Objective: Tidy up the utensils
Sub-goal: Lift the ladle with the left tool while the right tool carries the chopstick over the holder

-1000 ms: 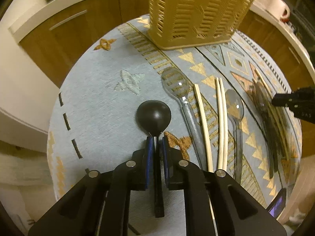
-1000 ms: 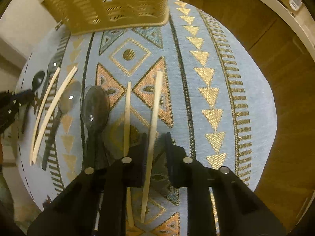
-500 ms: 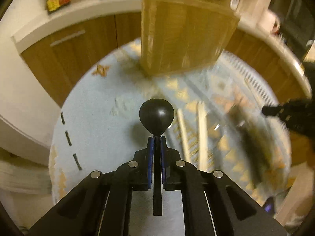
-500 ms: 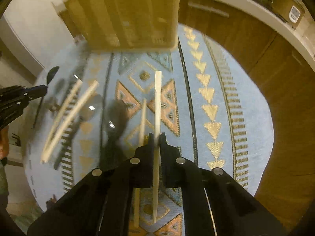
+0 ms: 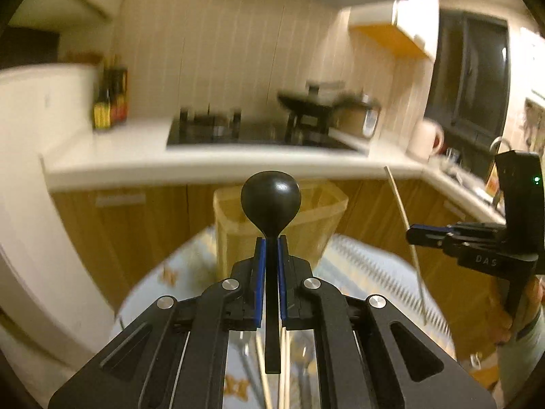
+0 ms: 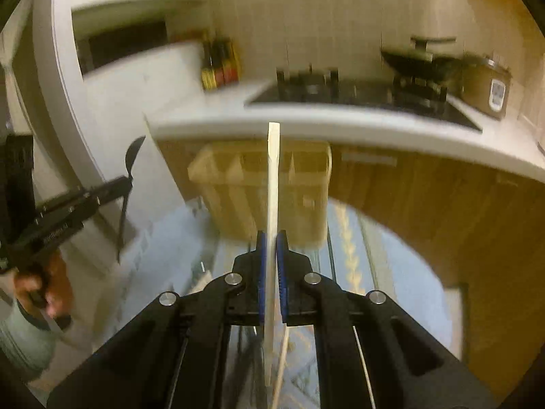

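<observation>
My left gripper (image 5: 270, 242) is shut on the handle of a black spoon (image 5: 270, 197), whose bowl stands up ahead of the fingers, lifted off the table. My right gripper (image 6: 271, 238) is shut on a pale chopstick (image 6: 273, 177) that points up and forward. A tan slotted utensil basket (image 5: 316, 218) (image 6: 238, 184) stands on the far side of the patterned cloth (image 5: 361, 266), beyond both held items. In the left wrist view the right gripper (image 5: 417, 234) shows at the right with the chopstick (image 5: 403, 218). In the right wrist view the left gripper (image 6: 124, 184) shows at the left with the spoon (image 6: 131, 156).
Other utensils lie blurred on the cloth under the grippers. Behind the table runs a white counter (image 5: 204, 163) with a hob (image 6: 357, 95), a pan, bottles (image 5: 109, 102) and a white jug (image 5: 425, 136). Wooden cabinet fronts (image 6: 425, 204) close the far side.
Both grippers have shut on their items and risen from the cloth, the spoon in the left and the chopstick in the right. Both views have tilted up from the table to the counter.
</observation>
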Available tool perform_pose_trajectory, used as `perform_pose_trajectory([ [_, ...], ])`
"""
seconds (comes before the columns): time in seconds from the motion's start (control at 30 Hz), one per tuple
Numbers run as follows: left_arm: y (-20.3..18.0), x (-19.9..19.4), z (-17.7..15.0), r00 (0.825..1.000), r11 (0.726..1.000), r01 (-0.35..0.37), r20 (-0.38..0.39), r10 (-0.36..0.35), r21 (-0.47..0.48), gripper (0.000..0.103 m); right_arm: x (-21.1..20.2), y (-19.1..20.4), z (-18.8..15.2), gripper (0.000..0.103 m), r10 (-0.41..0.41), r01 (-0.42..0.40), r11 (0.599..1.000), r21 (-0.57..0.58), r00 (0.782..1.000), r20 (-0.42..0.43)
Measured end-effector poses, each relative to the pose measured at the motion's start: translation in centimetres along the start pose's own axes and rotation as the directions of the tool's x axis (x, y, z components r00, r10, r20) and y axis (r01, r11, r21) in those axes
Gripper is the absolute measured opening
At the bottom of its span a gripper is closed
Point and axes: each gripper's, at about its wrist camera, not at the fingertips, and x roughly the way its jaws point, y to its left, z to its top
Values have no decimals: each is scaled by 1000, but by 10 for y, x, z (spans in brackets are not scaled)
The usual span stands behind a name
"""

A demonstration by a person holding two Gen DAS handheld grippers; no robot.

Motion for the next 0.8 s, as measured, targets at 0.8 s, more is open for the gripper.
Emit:
perform_pose_trajectory([
  [0.8,2,85,57,940,998,-53,335,60,-31,5,66,-31,98,5,-96,55,993,104,888,450],
])
